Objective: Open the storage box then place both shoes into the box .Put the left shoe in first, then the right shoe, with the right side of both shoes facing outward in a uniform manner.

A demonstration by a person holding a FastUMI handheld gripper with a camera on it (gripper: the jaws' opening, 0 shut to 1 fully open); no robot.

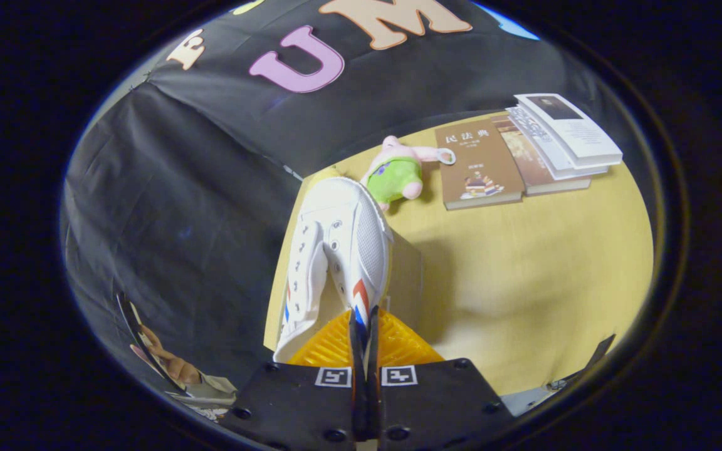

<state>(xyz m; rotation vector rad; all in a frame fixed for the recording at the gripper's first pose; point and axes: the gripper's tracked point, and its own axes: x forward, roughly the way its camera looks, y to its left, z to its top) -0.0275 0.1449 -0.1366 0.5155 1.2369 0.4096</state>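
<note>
Your white shoe (336,250) hangs lifted above the yellow surface (524,275), its side wall pinched in your hand-held gripper (365,326); beyond it lie a plush toy (398,175) and books (524,156).

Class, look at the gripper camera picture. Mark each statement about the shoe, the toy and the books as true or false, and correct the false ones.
1. The gripper is shut on the white shoe. True.
2. The shoe lies flat on the yellow table. False: it hangs lifted from the fingers.
3. A plush toy lies on the table beyond the shoe. True.
4. The books stand upright in a row. False: they lie flat, overlapping.
5. The toy sits on top of the books. False: it lies beside them.
</note>
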